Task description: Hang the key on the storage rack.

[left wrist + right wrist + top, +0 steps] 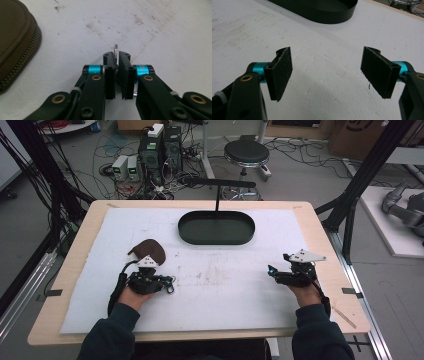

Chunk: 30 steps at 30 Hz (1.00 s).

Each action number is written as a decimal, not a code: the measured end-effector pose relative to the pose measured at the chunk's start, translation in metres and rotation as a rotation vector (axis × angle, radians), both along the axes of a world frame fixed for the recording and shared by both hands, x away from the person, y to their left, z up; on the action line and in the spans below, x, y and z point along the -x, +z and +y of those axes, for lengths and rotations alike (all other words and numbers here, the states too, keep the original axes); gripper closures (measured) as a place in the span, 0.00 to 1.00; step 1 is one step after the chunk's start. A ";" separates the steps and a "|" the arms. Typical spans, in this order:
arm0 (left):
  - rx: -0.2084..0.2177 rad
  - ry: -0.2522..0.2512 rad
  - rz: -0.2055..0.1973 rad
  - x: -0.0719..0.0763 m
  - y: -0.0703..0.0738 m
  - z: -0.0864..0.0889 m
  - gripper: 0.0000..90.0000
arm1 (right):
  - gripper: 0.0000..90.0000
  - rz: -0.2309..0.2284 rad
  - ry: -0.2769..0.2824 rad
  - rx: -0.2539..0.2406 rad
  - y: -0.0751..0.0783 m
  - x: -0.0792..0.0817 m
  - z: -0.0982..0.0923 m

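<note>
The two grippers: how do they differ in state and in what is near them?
The left gripper has its jaws nearly together with a thin metal piece between the pads; the right gripper has its jaws wide apart with nothing between them. The left gripper lies beside the brown pouch; the right gripper points toward the black tray, well short of it. Both are hand-held low over the white mat and have black pads.

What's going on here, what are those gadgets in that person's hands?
A person at a table holds a two-jaw gripper in each hand. The left gripper is nearly closed, with a small metal piece between its jaws, beside a brown zippered pouch. The right gripper is wide open and holds nothing. A black oval tray sits further back on the white mat.
</note>
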<state>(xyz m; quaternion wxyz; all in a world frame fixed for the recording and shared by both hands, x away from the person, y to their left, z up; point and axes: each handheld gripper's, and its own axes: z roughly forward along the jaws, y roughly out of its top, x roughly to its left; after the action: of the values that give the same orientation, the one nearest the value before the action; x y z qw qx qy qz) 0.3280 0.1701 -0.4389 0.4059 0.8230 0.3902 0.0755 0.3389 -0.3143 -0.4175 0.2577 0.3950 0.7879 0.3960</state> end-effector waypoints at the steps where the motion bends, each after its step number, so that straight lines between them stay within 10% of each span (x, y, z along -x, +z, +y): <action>1: 0.000 0.000 0.000 0.000 0.000 0.000 0.90 | 0.29 0.000 0.000 0.000 0.000 0.000 0.000; 17: -0.031 0.000 0.030 -0.001 0.005 -0.001 0.98 | 0.29 -0.002 0.000 0.004 0.001 0.001 0.001; 23: 0.034 0.014 -0.021 -0.005 0.013 -0.001 0.98 | 0.29 0.002 -0.005 -0.012 0.002 0.003 0.002; 30: 0.147 0.011 -0.209 -0.023 0.044 0.002 0.98 | 0.29 0.002 -0.005 -0.022 0.002 0.002 0.003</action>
<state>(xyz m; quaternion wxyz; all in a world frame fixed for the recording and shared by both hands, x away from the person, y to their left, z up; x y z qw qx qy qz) 0.3506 0.1717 -0.3946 0.5030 0.7765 0.3549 0.1345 0.3368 -0.3114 -0.4155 0.2538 0.4002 0.7827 0.4035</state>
